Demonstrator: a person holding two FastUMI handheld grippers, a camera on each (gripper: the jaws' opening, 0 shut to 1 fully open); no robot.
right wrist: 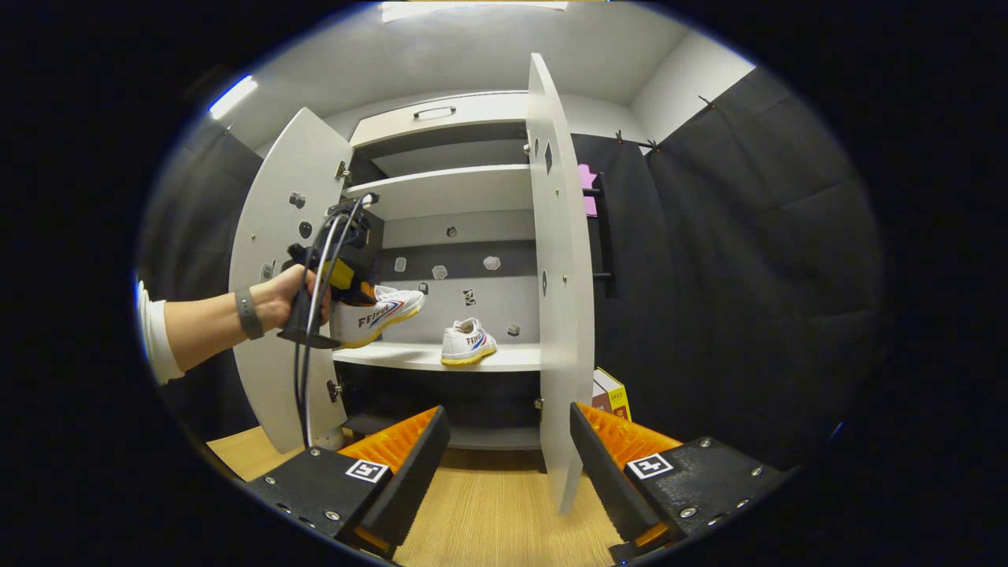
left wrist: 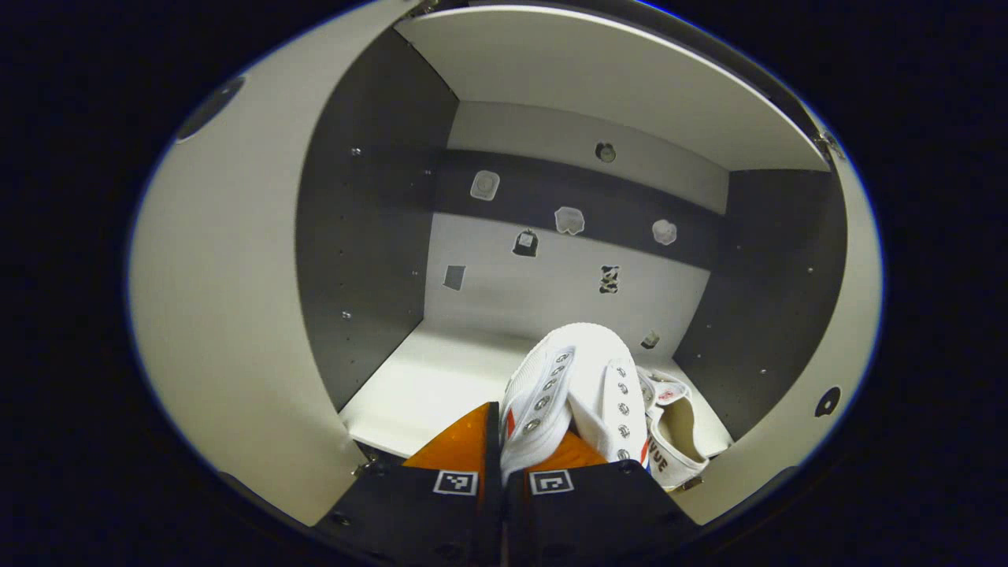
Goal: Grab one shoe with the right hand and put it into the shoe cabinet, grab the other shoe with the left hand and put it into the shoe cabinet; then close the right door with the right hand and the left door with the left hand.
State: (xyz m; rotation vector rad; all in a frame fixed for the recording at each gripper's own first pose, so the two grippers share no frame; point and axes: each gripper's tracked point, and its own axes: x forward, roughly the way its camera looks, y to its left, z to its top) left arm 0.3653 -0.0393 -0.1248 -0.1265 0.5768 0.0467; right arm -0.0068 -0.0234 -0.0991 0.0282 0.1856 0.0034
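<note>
Second shoe going in, left side.
Left hand-held gripper [left wrist: 502, 441] clamps white shoe [left wrist: 567, 390] above shelf [right wrist: 429, 357], toe pointing inward; first shoe [right wrist: 468, 343] sits toward shelf's right edge. Right hand-held gripper [right wrist: 504, 449] spread, holding nothing.

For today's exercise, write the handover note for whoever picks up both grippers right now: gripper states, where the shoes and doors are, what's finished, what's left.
Left gripper: shut on the second shoe, held in the air at the cabinet opening, above the shelf.
Right gripper: open, holding nothing, back from the cabinet, facing the edge of the right door.
First shoe: already sitting on the shelf, towards its right side.
Both doors stand open; left door is beside the hand.
Done: one shoe stowed.
Left: set the held shoe down on the shelf, release, then close the right door with the right gripper and the left door with the left.
</note>
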